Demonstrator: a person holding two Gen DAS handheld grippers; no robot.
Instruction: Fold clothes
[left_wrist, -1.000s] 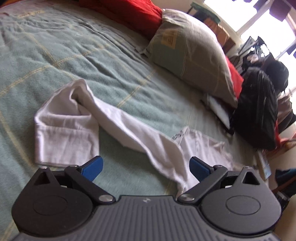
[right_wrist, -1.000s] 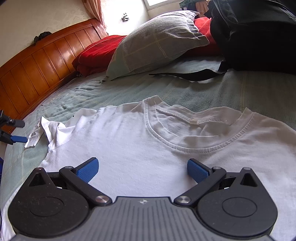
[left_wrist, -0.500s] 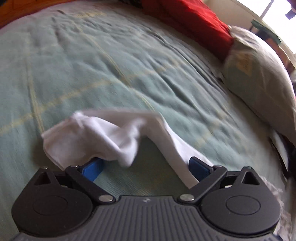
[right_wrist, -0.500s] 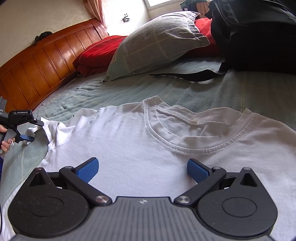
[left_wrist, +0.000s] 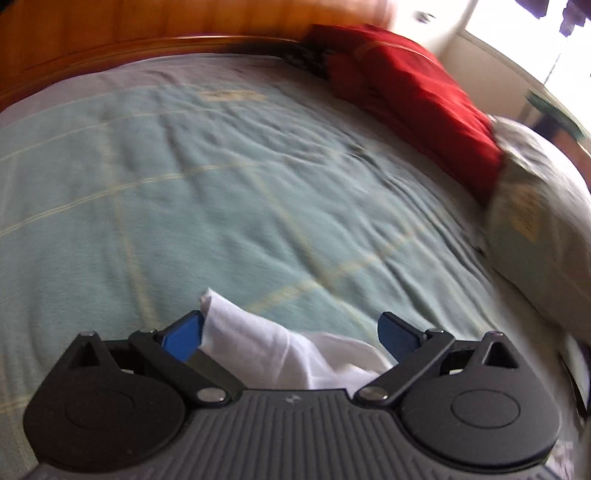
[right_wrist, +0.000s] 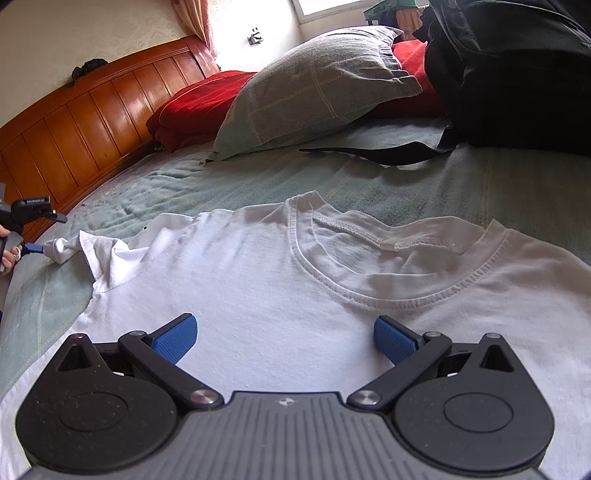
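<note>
A white T-shirt (right_wrist: 258, 288) lies flat on the green blanket (left_wrist: 184, 184), collar (right_wrist: 388, 280) towards the pillows. My right gripper (right_wrist: 284, 338) hovers open low over the chest, just below the collar, with nothing between its fingers. The shirt's left sleeve (right_wrist: 66, 251) is bunched and drawn out sideways. In the left wrist view the sleeve end (left_wrist: 258, 347) lies between the wide-apart fingers of my left gripper (left_wrist: 291, 338), resting against the left pad (left_wrist: 183, 338). From the right wrist view the left gripper (right_wrist: 46, 233) sits at the sleeve tip, held by a hand.
A grey-green pillow (right_wrist: 314, 96) and a red pillow (right_wrist: 199, 107) lean at the wooden headboard (right_wrist: 92, 122). A black bag (right_wrist: 517, 74) with a loose strap (right_wrist: 388, 155) sits on the bed beyond the collar.
My left gripper has moved forward onto the sleeve, whose end now sits between its fingers, and its view has swung towards the headboard. The right gripper has stayed put.
</note>
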